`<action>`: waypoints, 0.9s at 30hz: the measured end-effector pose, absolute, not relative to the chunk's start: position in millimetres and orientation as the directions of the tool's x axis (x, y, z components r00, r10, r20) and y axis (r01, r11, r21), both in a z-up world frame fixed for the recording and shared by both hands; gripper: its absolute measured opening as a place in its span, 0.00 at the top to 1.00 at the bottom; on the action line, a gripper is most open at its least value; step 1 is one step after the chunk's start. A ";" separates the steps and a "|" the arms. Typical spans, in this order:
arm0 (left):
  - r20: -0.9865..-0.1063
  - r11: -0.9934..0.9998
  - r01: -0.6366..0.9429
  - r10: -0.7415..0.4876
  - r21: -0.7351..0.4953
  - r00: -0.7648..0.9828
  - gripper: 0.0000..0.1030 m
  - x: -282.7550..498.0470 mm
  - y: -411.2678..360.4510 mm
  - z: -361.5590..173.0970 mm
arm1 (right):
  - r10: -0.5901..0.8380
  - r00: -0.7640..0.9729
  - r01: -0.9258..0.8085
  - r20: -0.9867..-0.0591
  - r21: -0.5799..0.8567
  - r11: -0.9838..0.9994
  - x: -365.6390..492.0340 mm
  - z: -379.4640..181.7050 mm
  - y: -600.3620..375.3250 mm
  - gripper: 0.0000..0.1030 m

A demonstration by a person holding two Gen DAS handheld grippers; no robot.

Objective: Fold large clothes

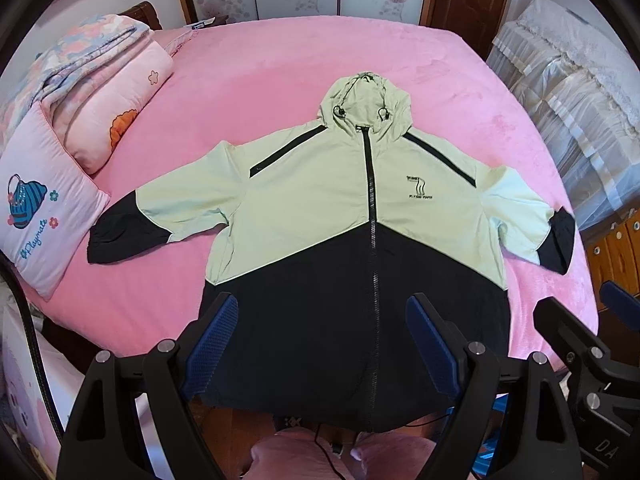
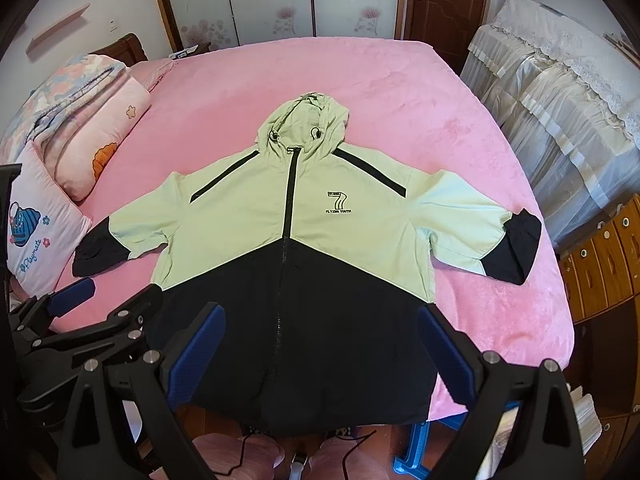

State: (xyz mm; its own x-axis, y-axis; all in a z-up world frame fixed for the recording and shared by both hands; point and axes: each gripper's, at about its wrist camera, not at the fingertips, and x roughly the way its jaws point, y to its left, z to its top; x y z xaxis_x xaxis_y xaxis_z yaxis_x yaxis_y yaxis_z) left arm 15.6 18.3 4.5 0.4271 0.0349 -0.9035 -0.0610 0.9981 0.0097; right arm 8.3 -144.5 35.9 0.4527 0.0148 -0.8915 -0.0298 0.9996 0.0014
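A hooded jacket (image 1: 320,216) (image 2: 296,240), pale green above and black below, lies face up and zipped on the pink bed, hood toward the far end, both sleeves spread sideways. Its black hem hangs slightly over the near bed edge. My left gripper (image 1: 322,304) hovers open above the black lower part, left of the zipper, with nothing between its blue pads. My right gripper (image 2: 320,316) stands open over the black lower part as well, holding nothing. In the right wrist view the left gripper (image 2: 116,292) shows at the lower left; in the left wrist view the right gripper's fingers (image 1: 568,320) show at the right.
Pink bed (image 1: 280,92) (image 2: 400,92). Folded quilts (image 1: 104,92) (image 2: 88,112) and a pink pillow (image 1: 36,200) (image 2: 44,228) lie along the left edge. A lace-covered sofa (image 2: 560,100) and a wooden drawer cabinet (image 2: 600,264) stand to the right. A blue stool (image 2: 412,452) sits below the bed edge.
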 end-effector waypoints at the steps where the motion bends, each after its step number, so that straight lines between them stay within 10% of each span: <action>1: -0.906 0.998 -0.059 0.037 0.014 0.422 0.17 15.2 17.8 3.6 | 0.013 0.452 -0.029 -0.892 0.000 1.000 7.6 35.5 -144.3 0.06; 27: -0.912 1.000 -0.009 0.026 0.024 0.409 0.17 -1.7 24.8 10.5 | -0.003 0.454 0.009 -0.891 0.001 1.000 -14.6 40.9 -140.4 0.06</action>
State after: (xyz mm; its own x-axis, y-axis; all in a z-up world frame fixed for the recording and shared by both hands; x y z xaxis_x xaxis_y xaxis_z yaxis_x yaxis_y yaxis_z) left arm -1.7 24.8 10.5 0.4095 0.0259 -0.9119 -0.0093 0.9997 0.0243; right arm -14.6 -140.4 40.9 0.4537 -0.0033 -0.8912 0.0085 1.0000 0.0007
